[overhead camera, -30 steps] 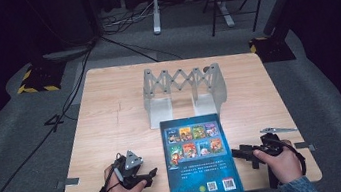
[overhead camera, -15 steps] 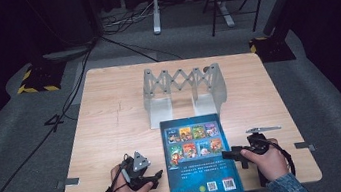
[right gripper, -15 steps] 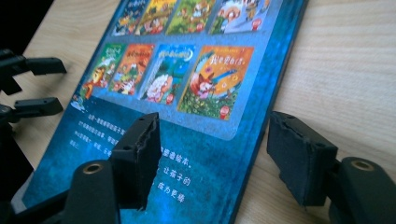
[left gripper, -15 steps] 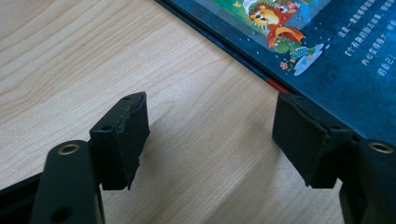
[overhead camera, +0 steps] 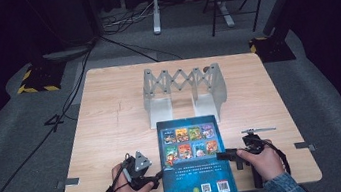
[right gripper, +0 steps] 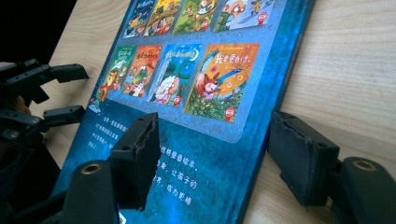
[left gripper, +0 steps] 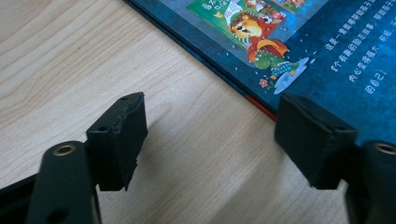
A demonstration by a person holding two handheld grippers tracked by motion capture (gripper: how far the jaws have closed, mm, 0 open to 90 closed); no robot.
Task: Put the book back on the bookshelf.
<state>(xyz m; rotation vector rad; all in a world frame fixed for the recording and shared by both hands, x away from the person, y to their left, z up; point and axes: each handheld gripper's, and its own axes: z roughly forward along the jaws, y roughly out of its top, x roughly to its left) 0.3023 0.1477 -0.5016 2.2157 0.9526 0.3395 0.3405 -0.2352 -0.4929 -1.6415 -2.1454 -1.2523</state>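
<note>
A blue picture book (overhead camera: 195, 158) lies flat, back cover up, at the table's near edge. My left gripper (overhead camera: 158, 174) rests at the book's left edge. In the left gripper view (left gripper: 212, 135) its jaws have just been opening and stand wide, one pad (left gripper: 119, 140) over bare wood and the other at the book's (left gripper: 303, 46) edge. My right gripper (overhead camera: 223, 156) reaches over the right edge. In the right gripper view (right gripper: 219, 158) it is open, astride the book's (right gripper: 187, 84) edge, with one pad (right gripper: 137, 158) over the cover and the other beside it on the wood.
A grey metal folding rack (overhead camera: 182, 86) stands just beyond the book at mid table. A thin grey metal piece (overhead camera: 258, 129) lies right of the book. Small brackets (overhead camera: 69, 182) sit at the table's side edges. Dark floor and stands lie beyond.
My right gripper has slid left until its jaws reach over the book's right edge. The left hand has barely shifted. The book has not moved.
</note>
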